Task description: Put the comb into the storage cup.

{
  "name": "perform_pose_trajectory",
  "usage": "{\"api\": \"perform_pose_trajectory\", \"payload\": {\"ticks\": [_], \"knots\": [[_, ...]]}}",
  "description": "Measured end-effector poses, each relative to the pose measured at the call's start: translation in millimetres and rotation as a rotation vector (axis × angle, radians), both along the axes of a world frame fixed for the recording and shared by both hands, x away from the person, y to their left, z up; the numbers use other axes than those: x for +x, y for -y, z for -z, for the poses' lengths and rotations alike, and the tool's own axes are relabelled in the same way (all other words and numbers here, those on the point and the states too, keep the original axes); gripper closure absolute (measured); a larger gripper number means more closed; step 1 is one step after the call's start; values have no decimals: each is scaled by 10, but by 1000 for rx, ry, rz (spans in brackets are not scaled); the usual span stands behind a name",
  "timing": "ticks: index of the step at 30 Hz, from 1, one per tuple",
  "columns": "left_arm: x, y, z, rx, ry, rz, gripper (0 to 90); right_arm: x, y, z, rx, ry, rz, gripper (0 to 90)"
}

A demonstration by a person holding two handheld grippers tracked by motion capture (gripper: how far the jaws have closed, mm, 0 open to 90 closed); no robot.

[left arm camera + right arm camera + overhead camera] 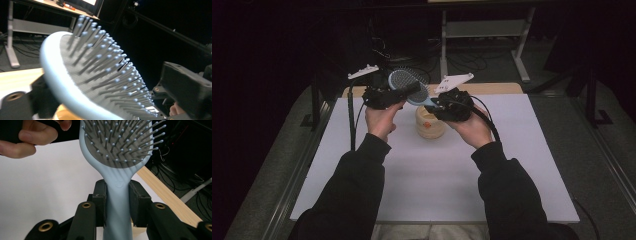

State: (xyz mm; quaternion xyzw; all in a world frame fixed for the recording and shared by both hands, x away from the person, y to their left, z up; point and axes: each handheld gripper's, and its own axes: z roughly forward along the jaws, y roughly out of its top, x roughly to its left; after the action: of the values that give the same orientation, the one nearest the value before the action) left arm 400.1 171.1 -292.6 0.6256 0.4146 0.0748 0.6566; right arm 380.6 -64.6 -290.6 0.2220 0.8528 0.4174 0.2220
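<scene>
My right tongs (117, 202) are clamped on the hairbrush (117, 157) handle, jaws closed flat against both sides just below the head. My left tongs (404, 95) sit at the brush head; the high view suggests a jaw across the bristles, but I cannot tell if they are closed on it. The brush is held in the air above the beige tub (430, 123), which stands on the white table (437, 175). To do this well: keep the right grip firm, head level, and take hold at the rim, not the bristles.
</scene>
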Motion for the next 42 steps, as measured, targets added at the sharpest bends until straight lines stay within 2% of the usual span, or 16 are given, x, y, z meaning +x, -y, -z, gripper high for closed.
{"api": "perform_pose_trajectory", "payload": {"ticks": [4,12,16,22,26,31,33,37,39,42], "knots": [[25,-38,26,-29,-22,1,283,2,22,7,7,3,4,682],[56,-75,63,-101,-74,40,396,10,-6,46,0,8,1,680],[62,-75,64,-126,-83,61,454,26,-11,83,5,10,-3,681],[87,-76,88,-122,-118,66,461,48,-48,119,-22,16,8,682],[78,-80,91,-127,-111,54,468,58,-73,138,-21,17,11,682],[63,-69,88,-111,-104,45,474,69,-101,156,-29,19,15,681],[57,-65,79,-108,-95,48,494,69,-103,158,-34,26,16,681],[46,-42,42,-71,-70,70,526,76,-104,171,-44,24,17,674],[31,-34,22,-52,-45,76,535,78,-100,173,-31,22,13,664],[3,-8,-16,-10,-17,76,545,92,-98,170,-9,10,15,587]]}}
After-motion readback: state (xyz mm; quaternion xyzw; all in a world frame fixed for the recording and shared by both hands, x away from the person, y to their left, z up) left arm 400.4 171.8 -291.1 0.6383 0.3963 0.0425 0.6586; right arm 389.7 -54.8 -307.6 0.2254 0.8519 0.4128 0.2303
